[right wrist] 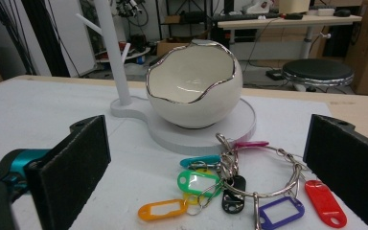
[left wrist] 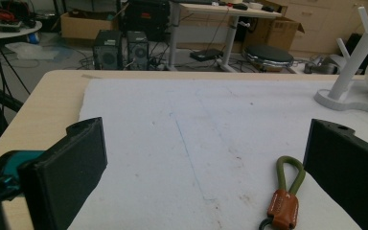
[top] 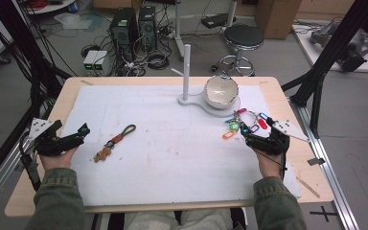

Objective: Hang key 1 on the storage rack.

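Key tags (right wrist: 230, 189), labels blank

1. left gripper (top: 79, 132): black jaws, teal part behind them, grey plate on top.
2. right gripper (top: 243, 133): same black, teal and grey.
3. keychain strap (left wrist: 286, 189): olive-green loop, brown leather wrap.
4. key tags (right wrist: 239, 191) on a silver ring: orange, green, teal, yellow, black, blue, red, pink.
5. egg-shaped bowl (right wrist: 195, 86): cream-white, silver jagged rim.
6. stand (top: 187, 79): white.
7. table mat (top: 172, 153): white with brown specks and a faint blue line.
8. sleeves (top: 57, 199): olive green.
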Available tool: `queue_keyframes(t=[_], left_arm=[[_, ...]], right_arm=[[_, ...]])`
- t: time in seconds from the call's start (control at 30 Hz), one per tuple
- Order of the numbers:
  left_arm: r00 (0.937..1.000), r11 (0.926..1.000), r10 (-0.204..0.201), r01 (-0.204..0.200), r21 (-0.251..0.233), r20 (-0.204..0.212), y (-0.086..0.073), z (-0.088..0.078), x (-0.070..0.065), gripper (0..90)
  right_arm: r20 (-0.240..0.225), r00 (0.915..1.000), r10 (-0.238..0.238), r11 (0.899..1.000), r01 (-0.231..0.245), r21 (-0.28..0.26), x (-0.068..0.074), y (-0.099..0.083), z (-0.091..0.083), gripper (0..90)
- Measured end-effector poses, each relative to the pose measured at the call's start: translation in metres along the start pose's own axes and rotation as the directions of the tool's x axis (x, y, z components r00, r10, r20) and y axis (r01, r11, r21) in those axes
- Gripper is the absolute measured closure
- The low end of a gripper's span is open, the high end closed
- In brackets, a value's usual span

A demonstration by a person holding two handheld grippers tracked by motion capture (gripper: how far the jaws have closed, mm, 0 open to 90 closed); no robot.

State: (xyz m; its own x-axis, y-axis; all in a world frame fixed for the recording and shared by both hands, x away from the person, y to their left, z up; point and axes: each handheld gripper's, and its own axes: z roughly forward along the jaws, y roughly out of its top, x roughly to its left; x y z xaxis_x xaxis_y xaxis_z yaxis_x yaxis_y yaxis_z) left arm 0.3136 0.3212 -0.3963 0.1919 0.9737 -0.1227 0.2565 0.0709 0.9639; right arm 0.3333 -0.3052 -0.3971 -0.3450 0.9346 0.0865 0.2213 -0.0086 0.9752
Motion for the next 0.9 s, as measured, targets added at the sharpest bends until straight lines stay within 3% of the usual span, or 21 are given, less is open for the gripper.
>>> queue_keyframes(t=[0.9], left_arm=[[0.9999,0.9993,0.001,-0.001,0.038,-0.013,-0.0008,0.0019,-0.0041,1.7]], right_arm=[[-0.014,0.9997,0.02,1.0,-0.02,0.016,-0.0018,-0.0018,0.0013,1.1]])
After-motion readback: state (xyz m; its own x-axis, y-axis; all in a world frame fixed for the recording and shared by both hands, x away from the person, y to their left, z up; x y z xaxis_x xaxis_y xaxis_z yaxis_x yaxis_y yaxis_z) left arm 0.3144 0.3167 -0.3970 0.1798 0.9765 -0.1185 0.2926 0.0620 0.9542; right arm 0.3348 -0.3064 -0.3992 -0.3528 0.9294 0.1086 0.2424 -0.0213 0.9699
